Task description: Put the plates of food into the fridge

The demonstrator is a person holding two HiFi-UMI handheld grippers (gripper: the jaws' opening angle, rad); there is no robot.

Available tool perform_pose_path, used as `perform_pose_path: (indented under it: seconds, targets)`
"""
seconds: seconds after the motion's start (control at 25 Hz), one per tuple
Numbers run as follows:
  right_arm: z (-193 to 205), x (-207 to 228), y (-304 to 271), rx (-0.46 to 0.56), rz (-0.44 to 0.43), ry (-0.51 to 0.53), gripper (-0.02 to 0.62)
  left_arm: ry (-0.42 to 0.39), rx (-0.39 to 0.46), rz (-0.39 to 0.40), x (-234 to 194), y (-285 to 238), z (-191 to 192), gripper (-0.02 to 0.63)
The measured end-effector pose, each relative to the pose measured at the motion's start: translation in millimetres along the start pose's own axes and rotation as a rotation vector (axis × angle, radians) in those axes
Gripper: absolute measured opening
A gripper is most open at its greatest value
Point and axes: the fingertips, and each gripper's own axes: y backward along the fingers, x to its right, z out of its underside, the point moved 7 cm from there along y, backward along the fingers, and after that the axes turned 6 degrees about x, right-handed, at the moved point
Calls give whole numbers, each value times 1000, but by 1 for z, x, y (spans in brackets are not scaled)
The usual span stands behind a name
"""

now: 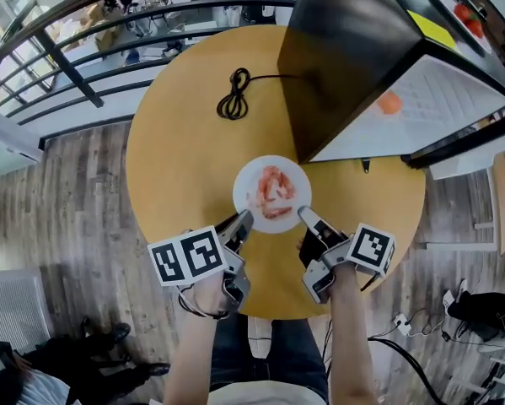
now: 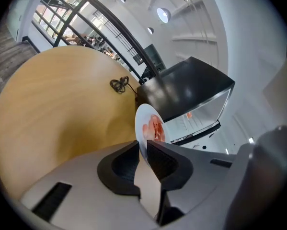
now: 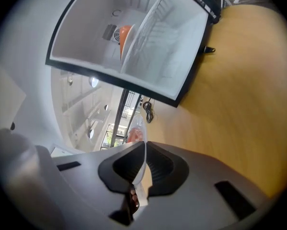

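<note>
**Plate pinched by both tongs, fridge mouth at 2 o'clock**

Head view: plate (image 1: 271, 194) with reddish food sits over the middle of the round table (image 1: 172, 150), between the two tongs. Left gripper (image 1: 240, 222) bites the rim at the plate's 8 o'clock, right gripper (image 1: 307, 218) at its 4 o'clock. Each gripper view shows the jaws clenched on the thin white rim, so both are grasping the plate. I can't tell if the plate rests on the wood or hangs just above it.

Key relation: the open fridge (image 1: 362, 57) stands on the table at 1–2 o'clock from the plate, with its near corner just beside the plate's far rim. Its white inside faces 4–5 o'clock, so the mouth lies to the right of that corner, not straight ahead. An orange item (image 1: 389, 102) is already inside. The right gripper is nearer the mouth.

Judgement: the plate likely has to swing right round the corner, kept level, right side leading. The cable (image 1: 233, 95) at 11 o'clock is out of the path.
</note>
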Motion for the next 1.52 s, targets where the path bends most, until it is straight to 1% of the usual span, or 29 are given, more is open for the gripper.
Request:
perform_pose_path:
  seconds: [0.16, 0.28, 0.52, 0.6, 0.8, 0.92, 1.08, 1.28, 1.4, 1.52]
  targets:
    - [-30, 24, 40, 35, -2, -22, 25, -28, -27, 6, 34, -27, 32, 55]
    - [-56, 41, 69, 40, -1, -29, 25, -31, -32, 3, 62, -49, 59, 55]
    - [-151, 91, 150, 18, -24, -31, 25, -16, -14, -16, 148, -118, 138, 55]
    - [-165, 97, 162, 16, -34, -30, 25, -15, -6, -15, 162, -128, 149, 55]
    - [-165, 98, 160, 20, -45, -13, 25, -17, 3, -8, 160, -127, 148, 55]
    - [-164, 98, 161, 34, -52, -23, 25, -25, -4, -3, 160, -128, 147, 55]
    - [-165, 100, 163, 56, -40, -17, 23, -32, -12, 4, 161, -130, 144, 55]
    - [-164, 87, 166, 93, -51, -23, 23, -34, -19, 29, 168, -126, 134, 55]
    - [-173, 83, 160, 115, -58, -32, 23, -30, -30, 44, 172, -134, 124, 55]
    - [-193, 76, 146, 126, -67, -51, 21, -28, -44, 46, 179, -152, 103, 55]
